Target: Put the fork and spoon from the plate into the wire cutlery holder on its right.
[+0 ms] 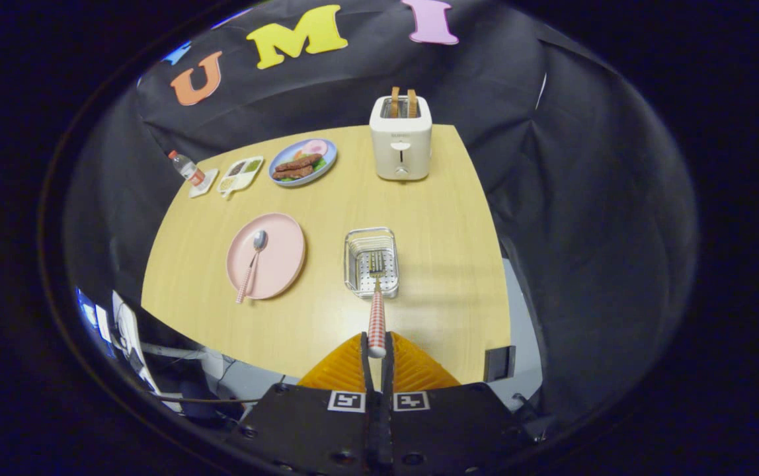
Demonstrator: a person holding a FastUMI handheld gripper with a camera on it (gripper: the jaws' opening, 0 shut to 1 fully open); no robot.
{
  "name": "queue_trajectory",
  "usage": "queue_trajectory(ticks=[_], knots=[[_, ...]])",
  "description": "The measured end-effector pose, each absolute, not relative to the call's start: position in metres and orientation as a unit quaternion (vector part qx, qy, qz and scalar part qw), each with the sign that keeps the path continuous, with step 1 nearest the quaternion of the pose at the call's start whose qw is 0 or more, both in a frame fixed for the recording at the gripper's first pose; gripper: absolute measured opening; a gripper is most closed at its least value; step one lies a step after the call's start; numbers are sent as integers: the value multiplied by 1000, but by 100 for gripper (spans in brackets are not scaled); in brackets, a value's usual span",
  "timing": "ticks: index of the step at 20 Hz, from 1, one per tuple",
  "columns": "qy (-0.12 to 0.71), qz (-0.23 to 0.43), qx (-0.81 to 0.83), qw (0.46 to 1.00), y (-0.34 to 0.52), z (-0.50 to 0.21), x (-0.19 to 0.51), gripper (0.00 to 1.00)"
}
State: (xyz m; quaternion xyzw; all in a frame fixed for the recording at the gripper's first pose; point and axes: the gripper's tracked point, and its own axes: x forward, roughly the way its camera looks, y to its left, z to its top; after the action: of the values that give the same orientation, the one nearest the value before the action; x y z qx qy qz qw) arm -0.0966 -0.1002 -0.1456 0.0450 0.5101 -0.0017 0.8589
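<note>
Both gripper (377,347) fingers clamp the fork (377,297) handle; tines overlap holder (371,261).

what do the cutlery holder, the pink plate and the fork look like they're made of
Cutlery holder: shiny metal wire, with a perforated base.
Pink plate: smooth matte, likely plastic or ceramic; hard to tell.
Fork: metallic tines, checked handle, probably plastic. The gripper is shut on its handle, tines over the holder.

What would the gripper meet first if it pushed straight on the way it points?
Likely the wire cutlery holder: the gripper is shut on the checked-handled fork, whose tines already hang over it. Depth is unclear.
</note>
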Motion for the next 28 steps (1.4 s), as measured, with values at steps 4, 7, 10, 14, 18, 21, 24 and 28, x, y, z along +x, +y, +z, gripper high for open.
queue_trajectory(ticks=[4, 7, 10, 14, 18, 21, 24, 28], knots=[[538, -1, 47, 842, -96, -158, -75, 1], [564, -2, 68, 823, -92, -165, -63, 1], [580, -7, 73, 811, -93, -173, -49, 1], [590, -18, 73, 804, -96, -183, -34, 1], [585, -21, 63, 808, -96, -185, -32, 1], [582, -22, 68, 810, -95, -192, -37, 1], [577, -21, 77, 813, -93, -199, -41, 10], [554, -26, 92, 827, -93, -192, -38, 44]])
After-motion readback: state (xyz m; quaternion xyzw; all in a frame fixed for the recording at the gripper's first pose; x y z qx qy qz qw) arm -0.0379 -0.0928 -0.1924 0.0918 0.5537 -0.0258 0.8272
